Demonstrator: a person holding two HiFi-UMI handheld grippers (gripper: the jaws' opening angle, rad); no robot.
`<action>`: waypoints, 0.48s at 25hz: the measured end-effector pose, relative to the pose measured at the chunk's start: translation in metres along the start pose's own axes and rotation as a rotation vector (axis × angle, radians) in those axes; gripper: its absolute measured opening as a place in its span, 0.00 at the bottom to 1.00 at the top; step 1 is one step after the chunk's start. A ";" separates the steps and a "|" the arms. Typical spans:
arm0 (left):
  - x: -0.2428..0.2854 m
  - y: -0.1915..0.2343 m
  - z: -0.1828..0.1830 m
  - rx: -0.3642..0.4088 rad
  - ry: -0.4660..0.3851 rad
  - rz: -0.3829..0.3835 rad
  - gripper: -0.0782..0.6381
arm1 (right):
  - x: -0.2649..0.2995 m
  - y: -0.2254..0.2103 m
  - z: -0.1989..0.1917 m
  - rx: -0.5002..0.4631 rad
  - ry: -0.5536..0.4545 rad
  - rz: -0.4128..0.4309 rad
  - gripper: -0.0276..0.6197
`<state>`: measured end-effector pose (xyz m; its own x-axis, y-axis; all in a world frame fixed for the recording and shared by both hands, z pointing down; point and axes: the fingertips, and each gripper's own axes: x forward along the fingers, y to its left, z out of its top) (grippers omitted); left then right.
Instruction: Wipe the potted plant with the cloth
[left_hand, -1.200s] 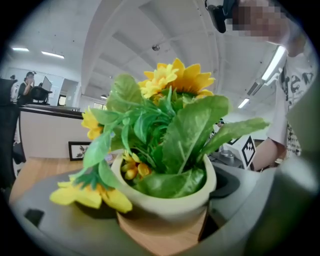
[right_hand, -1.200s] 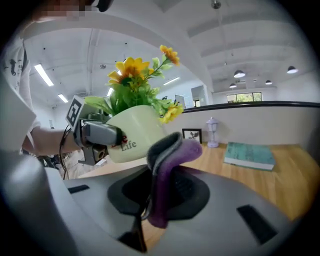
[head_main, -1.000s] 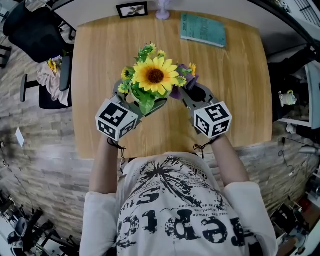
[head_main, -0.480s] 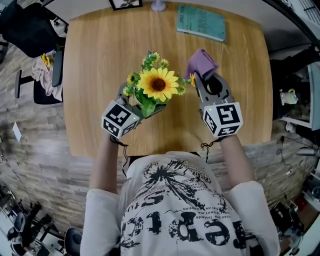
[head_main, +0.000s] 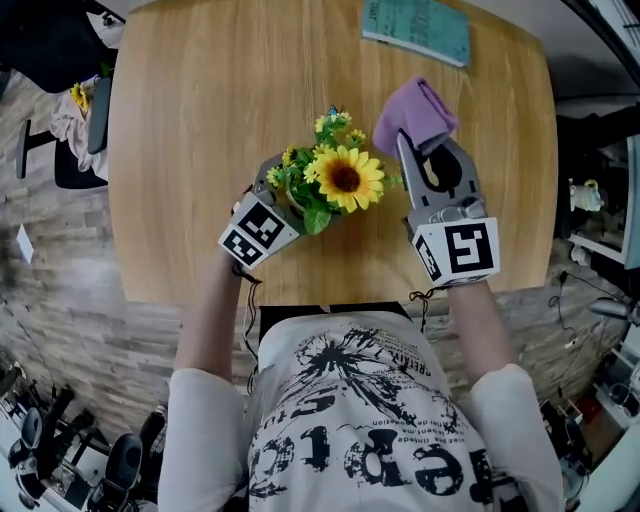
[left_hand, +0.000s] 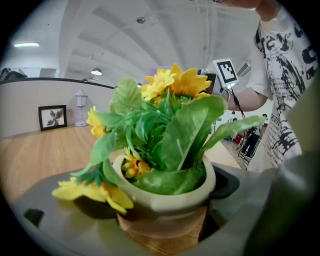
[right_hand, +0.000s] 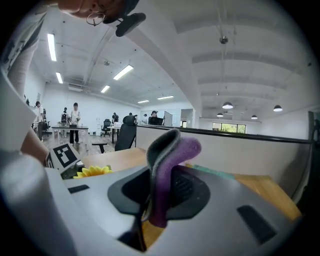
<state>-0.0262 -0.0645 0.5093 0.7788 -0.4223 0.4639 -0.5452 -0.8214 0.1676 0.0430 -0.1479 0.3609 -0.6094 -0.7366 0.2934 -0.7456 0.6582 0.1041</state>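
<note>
The potted plant (head_main: 338, 182) has a big sunflower, small yellow blooms and green leaves in a cream pot (left_hand: 167, 196). My left gripper (head_main: 278, 195) is shut on that pot, which fills the gap between its jaws in the left gripper view. To the plant's right, my right gripper (head_main: 425, 150) is shut on a folded purple cloth (head_main: 412, 115). The cloth (right_hand: 165, 175) stands up between the jaws in the right gripper view. It is apart from the flowers, a short way to their right.
A round wooden table (head_main: 190, 130) holds a teal book (head_main: 418, 27) at its far right. A dark office chair (head_main: 55, 60) stands left of the table. A framed picture (left_hand: 52, 117) and a small white lamp (left_hand: 81, 107) sit at the table's far edge.
The right gripper has pulled the purple cloth away from the flowers, up and to the right. The left gripper has stayed on the pot, which now sits a little farther right in view.
</note>
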 end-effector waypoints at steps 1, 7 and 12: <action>0.000 0.001 -0.006 0.013 0.015 -0.003 0.85 | 0.002 0.005 -0.001 -0.016 0.001 0.006 0.16; 0.004 0.001 -0.017 0.041 0.046 -0.011 0.85 | -0.004 0.016 -0.010 -0.033 0.018 0.036 0.16; 0.008 0.004 -0.018 0.080 0.058 -0.032 0.85 | -0.006 0.014 -0.015 -0.021 0.021 0.036 0.16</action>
<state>-0.0276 -0.0642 0.5297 0.7750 -0.3745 0.5091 -0.4919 -0.8631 0.1139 0.0403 -0.1317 0.3746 -0.6301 -0.7089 0.3169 -0.7171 0.6878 0.1128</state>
